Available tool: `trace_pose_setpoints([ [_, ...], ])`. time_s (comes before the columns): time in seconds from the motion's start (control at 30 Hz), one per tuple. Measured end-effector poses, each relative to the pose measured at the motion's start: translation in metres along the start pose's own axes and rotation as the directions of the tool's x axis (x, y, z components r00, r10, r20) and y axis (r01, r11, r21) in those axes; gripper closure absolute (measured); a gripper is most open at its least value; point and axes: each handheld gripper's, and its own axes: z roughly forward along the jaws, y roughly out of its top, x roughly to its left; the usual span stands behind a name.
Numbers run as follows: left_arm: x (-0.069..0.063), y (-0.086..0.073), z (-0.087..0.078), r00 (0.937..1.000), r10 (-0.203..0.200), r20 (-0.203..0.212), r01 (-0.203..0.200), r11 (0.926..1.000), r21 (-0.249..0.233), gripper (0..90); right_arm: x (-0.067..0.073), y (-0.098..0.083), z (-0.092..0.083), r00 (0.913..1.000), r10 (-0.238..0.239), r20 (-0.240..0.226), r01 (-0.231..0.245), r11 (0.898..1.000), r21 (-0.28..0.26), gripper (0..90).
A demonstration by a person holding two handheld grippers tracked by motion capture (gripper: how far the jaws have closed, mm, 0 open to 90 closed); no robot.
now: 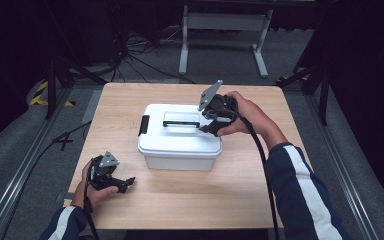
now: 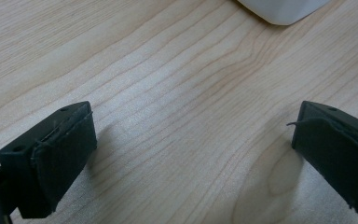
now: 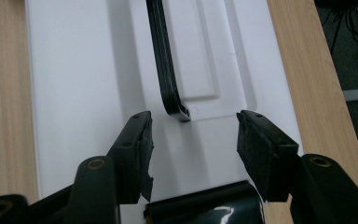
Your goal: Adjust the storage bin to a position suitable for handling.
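A light wooden table is seen from above, with a white rectangular plastic storage box set near its middle. The box is closed by a white lid that carries a flat black carrying handle lying along its top and a black latch on its left end.

The right gripper, held in the person's right hand, is poised over the right end of the lid, pointing toward the handle. In the right gripper view, its jaws are seen spread fairly wide above the white lid, with the near end of the black handle lying between and just beyond the black pads; nothing is gripped. A second black latch is seen at the bottom of that view, at the box's near end.

The left gripper is held low in the left hand near the table's front left corner, well apart from the box. In the left gripper view, its jaws are seen spread wide over bare wood, holding nothing, and a corner of the white box is seen at the top edge.

Dark sleeves with a white stripe are seen at the bottom of the high view.
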Motion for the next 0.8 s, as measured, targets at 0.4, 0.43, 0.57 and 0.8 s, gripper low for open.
trace_pose_setpoints([
  [0.4, 0.000, 0.000, 0.000, 1.0000, 0.004, -0.001, -0.004, 1.0000, 0.001, 0.2, 0.003, 0.026, 0.011, 0.9974, -0.069, -0.020, 0.070, 0.996, 0.054, 59.5],
  [0.43, 0.000, 0.000, 0.000, 1.0000, 0.002, 0.000, -0.002, 1.0000, 0.000, 0.2, 0.003, 0.027, 0.012, 0.9972, -0.072, -0.021, 0.073, 0.996, 0.060, 60.8],
  [0.57, 0.000, 0.000, 0.000, 1.0000, 0.003, -0.005, -0.003, 1.0000, 0.003, 0.2, 0.001, 0.031, 0.017, 0.9963, -0.082, -0.024, 0.084, 0.994, 0.077, 65.1],
  [0.8, 0.000, 0.000, 0.000, 1.0000, 0.003, -0.009, -0.003, 1.0000, 0.002, 0.4, 0.001, 0.037, 0.021, 0.9941, -0.106, -0.021, 0.108, 0.990, 0.086, 72.4],
])
